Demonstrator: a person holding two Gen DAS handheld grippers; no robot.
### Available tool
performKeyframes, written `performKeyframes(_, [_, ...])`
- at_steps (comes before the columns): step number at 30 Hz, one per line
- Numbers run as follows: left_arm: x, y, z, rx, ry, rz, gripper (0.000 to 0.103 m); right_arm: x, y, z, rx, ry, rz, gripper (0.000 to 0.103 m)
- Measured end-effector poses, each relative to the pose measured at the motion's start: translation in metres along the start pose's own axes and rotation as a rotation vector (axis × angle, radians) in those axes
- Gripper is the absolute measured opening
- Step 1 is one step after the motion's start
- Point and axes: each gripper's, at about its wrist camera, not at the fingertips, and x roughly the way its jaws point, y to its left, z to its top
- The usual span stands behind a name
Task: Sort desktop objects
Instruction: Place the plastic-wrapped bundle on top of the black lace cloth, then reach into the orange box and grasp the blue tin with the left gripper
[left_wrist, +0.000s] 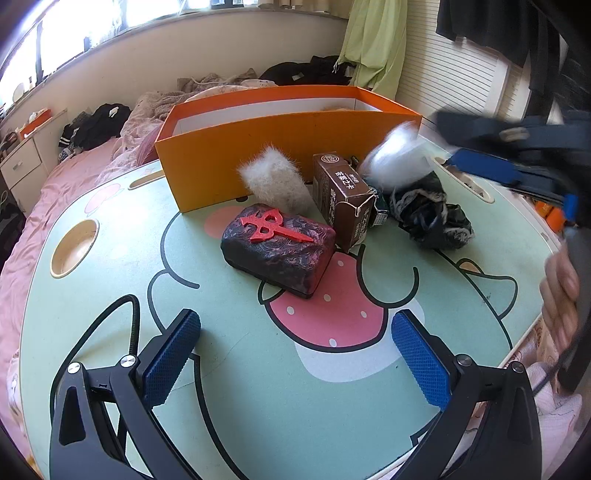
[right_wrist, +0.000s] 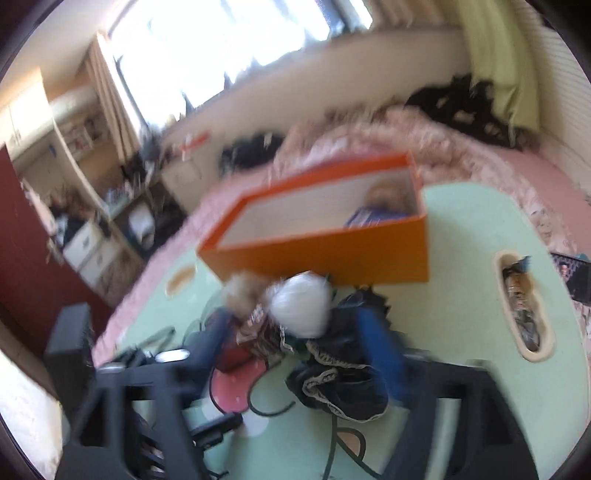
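left wrist view: left hand-held gripper (left_wrist: 295, 350) spread and empty above the bench (left_wrist: 258, 406). right hand-held gripper (right_wrist: 295, 332) blurred, spread wide, nothing pinched. white fluffy ball (left_wrist: 395, 158) seen just beside the orange box (left_wrist: 258, 147), by the black lace cloth (left_wrist: 432, 210) (airborne or resting, cannot tell). still outside the box: patterned case (left_wrist: 277, 251), brown carton (left_wrist: 343, 199), fuzzy block (left_wrist: 273, 181). advised: settle the right side before closing, centre pads on one item, lift clear of the box wall.

Orange box (left_wrist: 236, 158); brown carton (left_wrist: 341, 199); white fluff (left_wrist: 395, 155); marbled dark block (left_wrist: 277, 258), red emblem (left_wrist: 271, 225); mint cartoon-print table (left_wrist: 258, 387).
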Motion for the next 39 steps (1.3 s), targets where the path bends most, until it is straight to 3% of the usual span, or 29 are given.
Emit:
performKeyframes(3, [0.000,0.000,0.000,0.000,0.000,0.000,0.103,-0.015,0.005,-0.017,-0.084,-0.001,-0.095,0.088])
performKeyframes(5, [0.000,0.000,0.000,0.000,0.000,0.000,0.103,-0.016,0.006,-0.032,-0.129,0.040,-0.179,0.088])
performKeyframes(9, [0.000,0.001,-0.001,0.000,0.000,0.000,0.103,-0.004,-0.001,-0.058,-0.174,0.148,-0.266,0.088])
performKeyframes(12, [0.000,0.001,-0.001,0.002,-0.001,0.000,0.103,0.003,0.000,-0.065,-0.255,0.132,-0.365,0.090])
performKeyframes(14, [0.000,0.002,0.000,0.002,-0.002,0.000,0.103,0.007,-0.006,-0.066,-0.253,0.128,-0.348,0.103])
performKeyframes(39, [-0.001,0.001,-0.003,0.005,0.001,0.001,0.103,0.005,-0.009,-0.074,-0.257,0.100,-0.341,0.103])
